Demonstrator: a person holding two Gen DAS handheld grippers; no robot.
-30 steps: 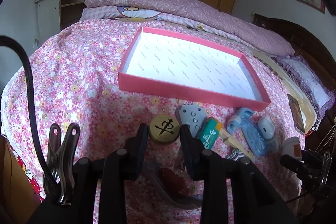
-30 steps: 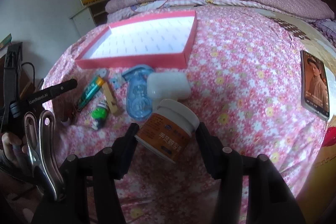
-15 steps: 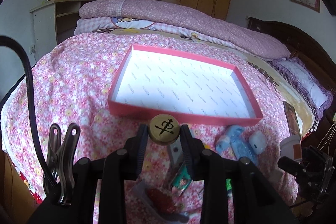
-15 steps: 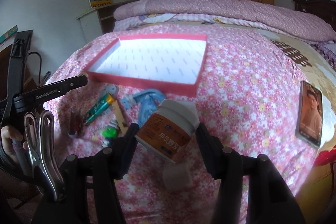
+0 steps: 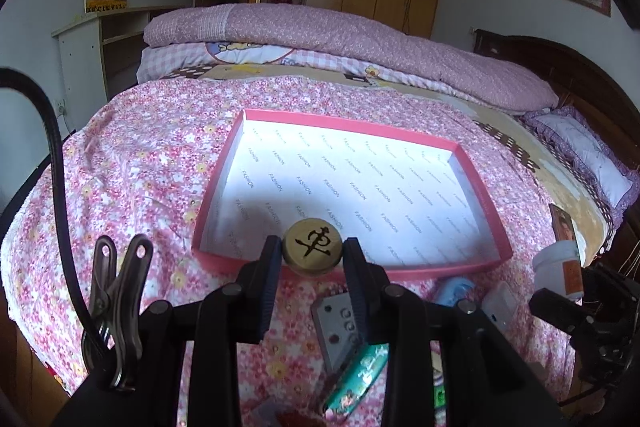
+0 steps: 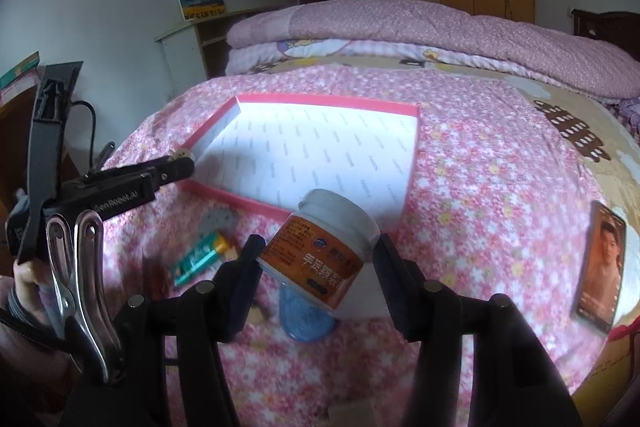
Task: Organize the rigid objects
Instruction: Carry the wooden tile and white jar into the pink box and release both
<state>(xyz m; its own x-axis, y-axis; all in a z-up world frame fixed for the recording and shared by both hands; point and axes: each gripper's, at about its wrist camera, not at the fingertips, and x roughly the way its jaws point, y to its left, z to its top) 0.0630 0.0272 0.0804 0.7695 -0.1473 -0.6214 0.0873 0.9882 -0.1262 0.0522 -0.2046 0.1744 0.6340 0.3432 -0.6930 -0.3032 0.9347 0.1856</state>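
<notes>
My left gripper (image 5: pixel 312 257) is shut on a round wooden chess piece (image 5: pixel 312 245) with a black character, held above the near rim of the pink tray (image 5: pixel 486 195). My right gripper (image 6: pixel 318 261) is shut on a white-capped orange jar (image 6: pixel 320 255), tilted, held above the bed near the tray's near right corner (image 6: pixel 412 163). The jar also shows at the right of the left wrist view (image 5: pixel 560 273). The left gripper's finger (image 6: pixel 168 169) shows at the tray's left corner in the right wrist view.
On the floral bedspread below lie a grey remote (image 5: pixel 336 323), a green lighter (image 5: pixel 358 379), a blue tape dispenser (image 6: pixel 306 319) and a white block (image 5: pixel 498 307). A phone (image 6: pixel 600 261) lies at the bed's right edge. Folded quilts (image 5: pixel 340 27) lie behind the tray.
Both grippers have lifted their objects off the bed and carried them toward the pink tray. The chess piece now hangs over the tray's near rim.
</notes>
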